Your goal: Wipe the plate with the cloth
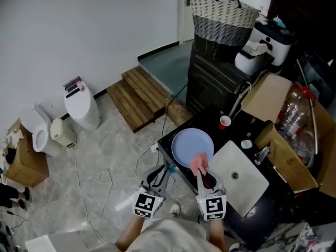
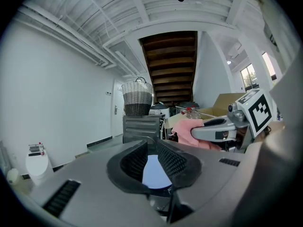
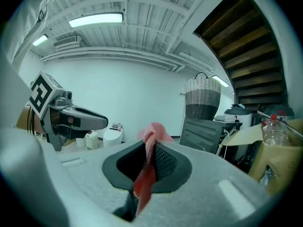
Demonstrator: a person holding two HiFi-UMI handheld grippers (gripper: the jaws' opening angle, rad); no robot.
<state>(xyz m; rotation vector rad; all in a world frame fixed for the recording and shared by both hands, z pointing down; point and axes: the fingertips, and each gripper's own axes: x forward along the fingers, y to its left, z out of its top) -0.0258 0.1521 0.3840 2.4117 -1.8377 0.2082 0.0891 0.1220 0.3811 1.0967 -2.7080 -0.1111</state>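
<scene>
A light blue plate point(image 1: 189, 143) lies flat on the black table point(image 1: 170, 135). My right gripper point(image 1: 202, 172) is at the plate's near edge, shut on a pink cloth point(image 1: 198, 163) that rests on the rim. In the right gripper view the cloth point(image 3: 152, 135) sticks up from between the pads point(image 3: 163, 162) of the right gripper point(image 3: 150, 150). My left gripper point(image 1: 167, 169) hovers by the plate's near-left edge. Its jaws stand a little apart, and the plate point(image 2: 154, 171) shows through the gap of the left gripper point(image 2: 152, 162). Nothing is held there.
A white sink-like tray point(image 1: 239, 175) lies right of the plate, with a red cup point(image 1: 224, 122) behind it. Cardboard boxes point(image 1: 286, 154) crowd the right side. A wicker basket point(image 1: 223, 17) tops a dark cabinet. Cables point(image 1: 105, 177) trail on the floor to the left.
</scene>
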